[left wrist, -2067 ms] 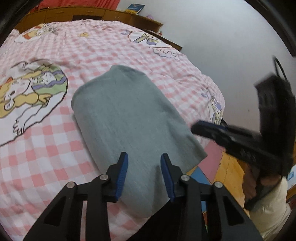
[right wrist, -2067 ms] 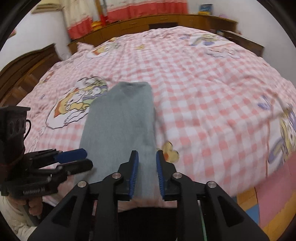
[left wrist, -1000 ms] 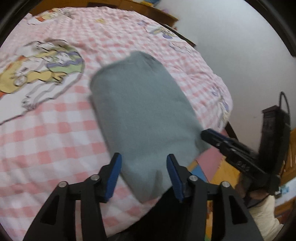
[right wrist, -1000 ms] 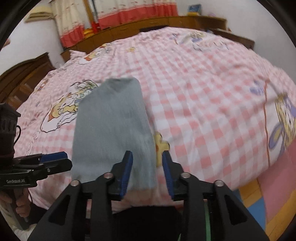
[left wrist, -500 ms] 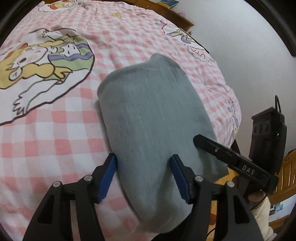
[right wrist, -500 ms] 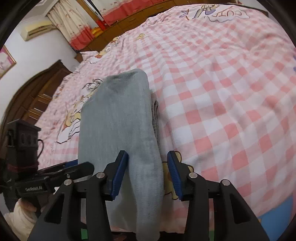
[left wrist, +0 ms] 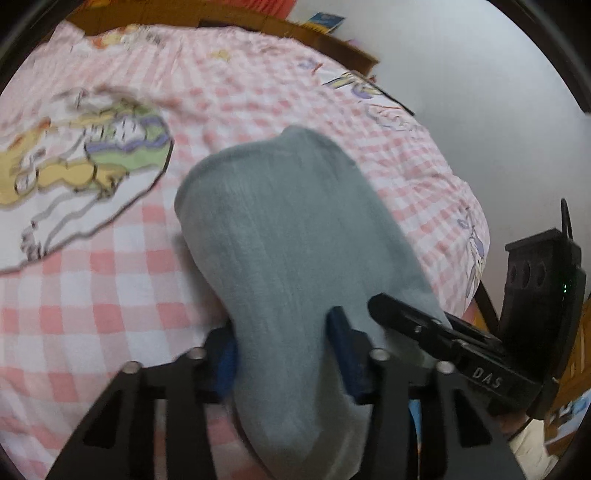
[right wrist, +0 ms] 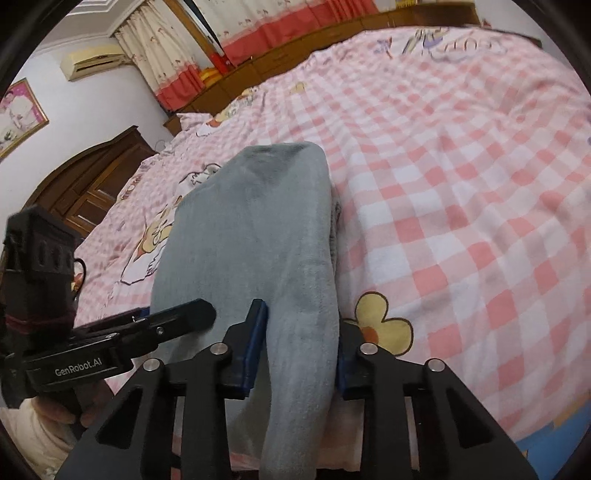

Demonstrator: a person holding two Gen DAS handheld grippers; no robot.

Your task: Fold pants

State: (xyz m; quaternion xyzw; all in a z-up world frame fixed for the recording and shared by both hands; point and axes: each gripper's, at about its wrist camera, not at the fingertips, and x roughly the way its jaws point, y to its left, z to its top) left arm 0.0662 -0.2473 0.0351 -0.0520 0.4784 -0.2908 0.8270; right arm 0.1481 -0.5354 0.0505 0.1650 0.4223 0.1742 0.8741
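The grey pants [left wrist: 291, 236] lie folded lengthwise in a long strip on the pink checked bed, the near end hanging over the bed's edge. They also show in the right wrist view [right wrist: 258, 240]. My left gripper [left wrist: 286, 354] is open with its blue fingers astride the near left part of the strip. My right gripper [right wrist: 301, 343] is open with its fingers astride the near right edge of the strip. Each gripper shows in the other's view, the right one [left wrist: 436, 332] and the left one [right wrist: 147, 325].
The bed cover [right wrist: 461, 184] carries cartoon prints [left wrist: 85, 162]. A dark wooden headboard [right wrist: 85, 184] stands at the left, cabinets and red curtains [right wrist: 295, 33] at the back. A white wall [left wrist: 480, 92] lies to the right. Coloured floor mats [right wrist: 554, 443] lie below the bed's edge.
Both grippers have moved forward and down over the near end of the pants, so the cloth now lies between the fingers of each. The pants have not shifted.
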